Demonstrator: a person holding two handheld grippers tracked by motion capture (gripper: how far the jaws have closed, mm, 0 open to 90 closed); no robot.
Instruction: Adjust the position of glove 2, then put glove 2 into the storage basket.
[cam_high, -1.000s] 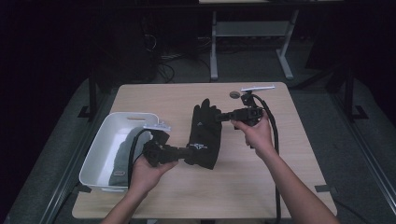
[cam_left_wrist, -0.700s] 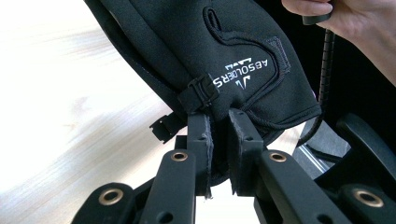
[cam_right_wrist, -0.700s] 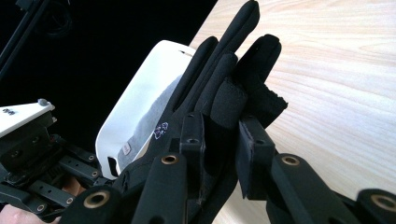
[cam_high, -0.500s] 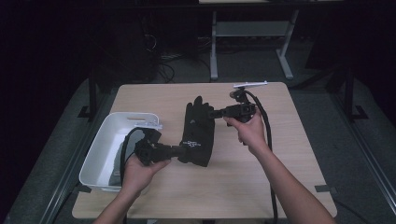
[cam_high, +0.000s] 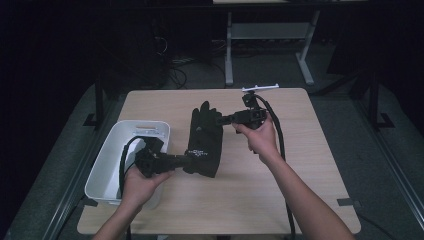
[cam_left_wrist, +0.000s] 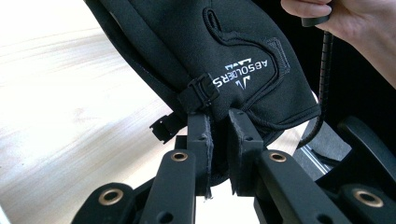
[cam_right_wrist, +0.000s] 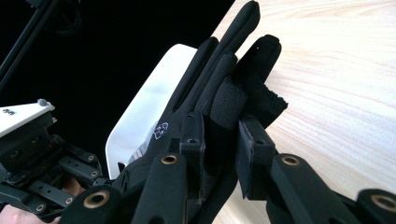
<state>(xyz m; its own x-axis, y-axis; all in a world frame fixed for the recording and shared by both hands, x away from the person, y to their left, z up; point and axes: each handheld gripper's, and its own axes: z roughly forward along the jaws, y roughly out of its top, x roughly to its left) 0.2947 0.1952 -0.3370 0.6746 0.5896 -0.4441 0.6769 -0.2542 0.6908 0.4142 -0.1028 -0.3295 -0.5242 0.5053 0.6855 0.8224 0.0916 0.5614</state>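
Observation:
A black glove (cam_high: 205, 139) with white lettering is held up over the wooden table (cam_high: 300, 170), stretched between both grippers. My left gripper (cam_high: 189, 161) is shut on its cuff (cam_left_wrist: 261, 100), near a small buckle. My right gripper (cam_high: 220, 120) is shut on the glove's fingers (cam_right_wrist: 233, 93) at the far end. In the right gripper view the other gripper (cam_right_wrist: 42, 172) shows low at the left.
A white bin (cam_high: 112, 155) stands at the table's left edge, just left of the left hand. A small white bar (cam_high: 260, 88) lies at the table's far edge. Cables trail from both grippers. Dark floor and desk legs lie beyond the table.
Both grippers have carried the glove leftward, toward the white bin, keeping it stretched between them.

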